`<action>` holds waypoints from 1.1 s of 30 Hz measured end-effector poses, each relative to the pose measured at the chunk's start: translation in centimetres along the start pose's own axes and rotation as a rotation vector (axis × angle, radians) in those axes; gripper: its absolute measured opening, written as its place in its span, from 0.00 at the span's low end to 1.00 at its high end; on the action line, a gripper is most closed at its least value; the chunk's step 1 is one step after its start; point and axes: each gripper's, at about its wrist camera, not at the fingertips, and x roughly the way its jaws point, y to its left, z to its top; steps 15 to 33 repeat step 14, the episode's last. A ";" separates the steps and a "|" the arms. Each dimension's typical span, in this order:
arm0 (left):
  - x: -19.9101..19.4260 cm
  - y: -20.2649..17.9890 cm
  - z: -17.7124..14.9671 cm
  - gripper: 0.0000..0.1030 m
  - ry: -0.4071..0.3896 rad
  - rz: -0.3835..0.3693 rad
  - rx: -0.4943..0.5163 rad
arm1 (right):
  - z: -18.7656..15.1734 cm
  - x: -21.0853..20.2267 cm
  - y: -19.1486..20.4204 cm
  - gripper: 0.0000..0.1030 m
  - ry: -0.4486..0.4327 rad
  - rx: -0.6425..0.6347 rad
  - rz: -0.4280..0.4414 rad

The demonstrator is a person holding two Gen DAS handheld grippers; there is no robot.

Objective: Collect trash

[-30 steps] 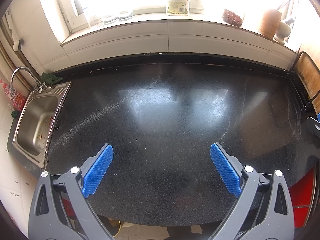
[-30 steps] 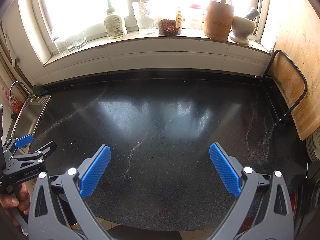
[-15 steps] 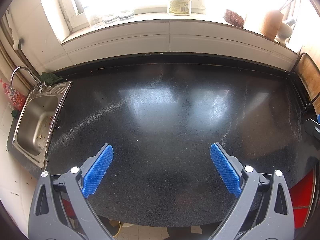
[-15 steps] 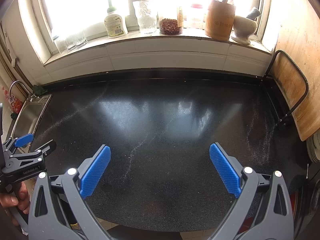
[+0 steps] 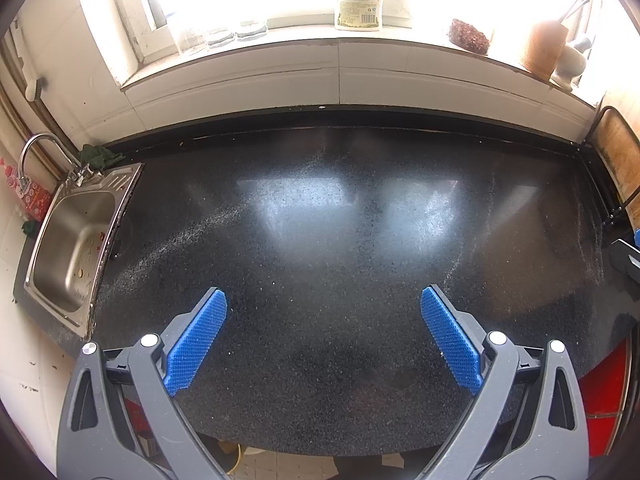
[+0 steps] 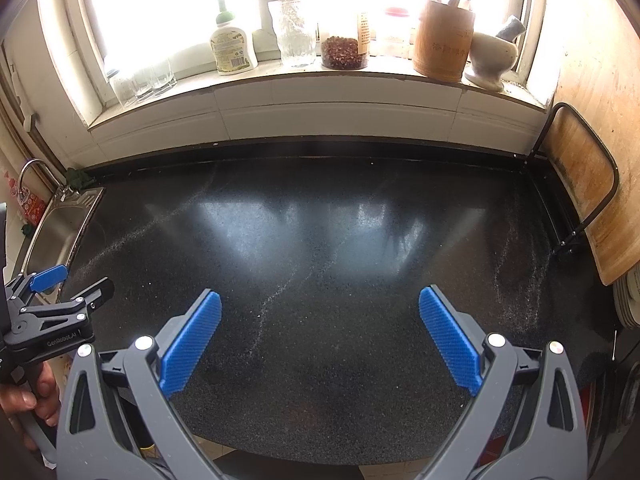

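My left gripper (image 5: 322, 300) is open and empty, held above the front part of a black speckled countertop (image 5: 340, 220). My right gripper (image 6: 320, 300) is open and empty above the same countertop (image 6: 340, 240). The left gripper also shows at the left edge of the right wrist view (image 6: 68, 284), held by a hand, jaws apart. No loose trash shows on the counter in either view; only pale streaks of fine grit or powder (image 6: 280, 292) lie on it.
A steel sink (image 5: 72, 248) with a tap is at the left. The windowsill holds a bottle (image 6: 232, 48), glasses, a jar of red bits (image 6: 344, 52), a wooden utensil holder (image 6: 442, 44) and a mortar (image 6: 492, 56). A wooden board in a rack (image 6: 580, 192) stands at the right.
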 end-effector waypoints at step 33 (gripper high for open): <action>1.2 -0.3 0.8 0.92 -0.010 0.004 -0.002 | 0.3 1.6 -1.1 0.93 0.014 0.008 0.012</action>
